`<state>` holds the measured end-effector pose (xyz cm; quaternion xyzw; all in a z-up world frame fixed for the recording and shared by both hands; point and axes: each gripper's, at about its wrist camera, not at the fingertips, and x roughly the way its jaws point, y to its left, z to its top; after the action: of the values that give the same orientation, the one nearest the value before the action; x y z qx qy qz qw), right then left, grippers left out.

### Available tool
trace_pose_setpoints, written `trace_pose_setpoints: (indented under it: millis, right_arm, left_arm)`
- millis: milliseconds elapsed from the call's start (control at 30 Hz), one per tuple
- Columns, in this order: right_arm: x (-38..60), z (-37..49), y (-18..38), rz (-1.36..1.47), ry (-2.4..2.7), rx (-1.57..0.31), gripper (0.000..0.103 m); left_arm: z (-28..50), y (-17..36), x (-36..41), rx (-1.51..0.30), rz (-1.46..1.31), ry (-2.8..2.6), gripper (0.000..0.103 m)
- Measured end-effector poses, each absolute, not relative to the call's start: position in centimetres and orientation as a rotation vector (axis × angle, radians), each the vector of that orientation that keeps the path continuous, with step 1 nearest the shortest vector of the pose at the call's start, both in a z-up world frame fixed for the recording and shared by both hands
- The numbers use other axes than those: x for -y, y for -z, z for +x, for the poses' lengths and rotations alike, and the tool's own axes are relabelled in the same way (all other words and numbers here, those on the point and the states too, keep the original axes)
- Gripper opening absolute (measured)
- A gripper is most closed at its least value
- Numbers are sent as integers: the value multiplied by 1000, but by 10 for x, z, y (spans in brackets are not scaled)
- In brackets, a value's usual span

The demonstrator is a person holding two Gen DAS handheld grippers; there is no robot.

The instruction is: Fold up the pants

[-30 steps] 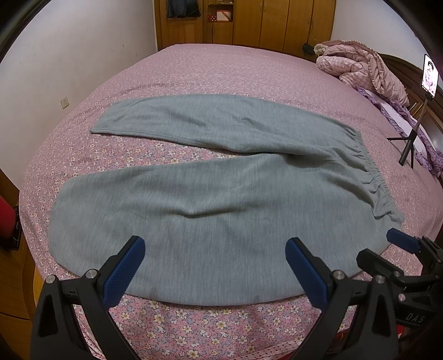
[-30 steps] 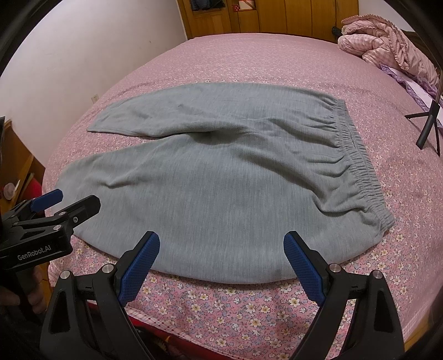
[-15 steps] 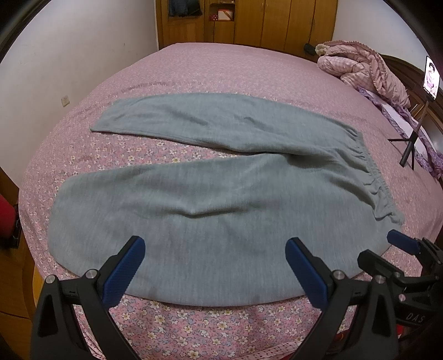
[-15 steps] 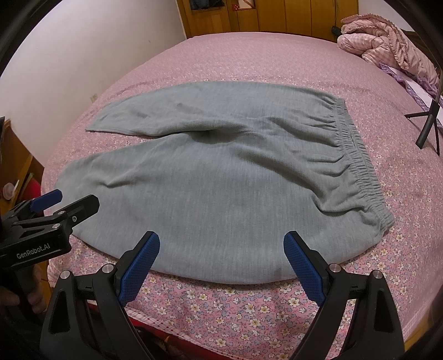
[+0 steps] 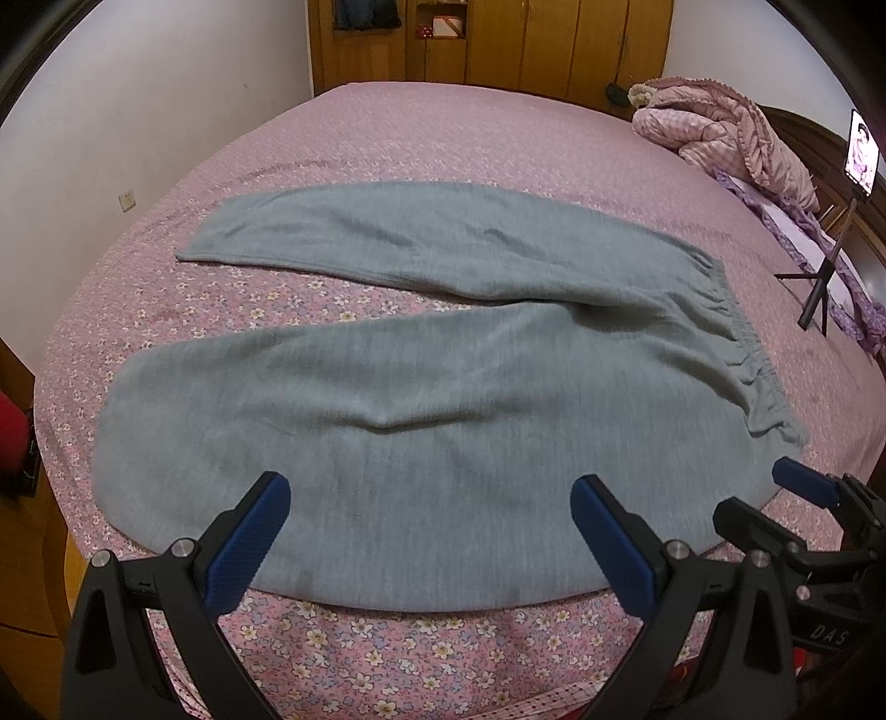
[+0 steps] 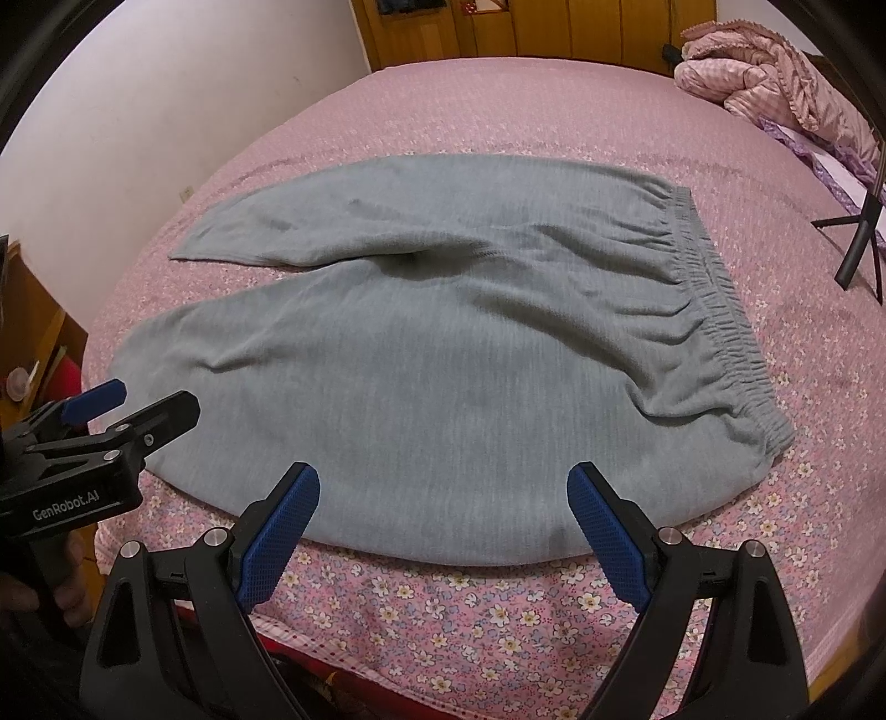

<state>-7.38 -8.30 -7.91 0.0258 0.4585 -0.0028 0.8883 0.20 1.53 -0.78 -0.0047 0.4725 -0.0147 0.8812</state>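
Grey pants (image 5: pixel 421 387) (image 6: pixel 470 354) lie flat on the pink flowered bed (image 5: pixel 443 138), both legs spread toward the left and the elastic waistband (image 6: pixel 720 310) on the right. My left gripper (image 5: pixel 429 531) hovers open over the near leg's front edge, nothing between its blue pads. Over that same edge but nearer the waist, my right gripper (image 6: pixel 443 526) is also open and empty. Each gripper shows in the other's view: the right one (image 5: pixel 803 498) at the lower right, the left one (image 6: pixel 127 410) at the left, held by a hand.
A bunched pink quilt (image 5: pixel 725 138) lies at the bed's far right corner. A phone on a small tripod (image 5: pixel 825 277) stands at the right edge. Wooden wardrobes (image 5: pixel 498 44) line the far wall. A white wall (image 5: pixel 138 111) runs along the left side.
Both grippers have drifted slightly back and up, so the pants sit a little lower and farther in view. The pants have not moved and both grippers stay open.
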Motion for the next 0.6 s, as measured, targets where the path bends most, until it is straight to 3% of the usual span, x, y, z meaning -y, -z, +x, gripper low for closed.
trace_pose_setpoints:
  millis: [600]
  right_arm:
    - [117,-54,91,170,21,-1023,94]
  left_arm:
    - [28,17,-6,-1031,18,90,103]
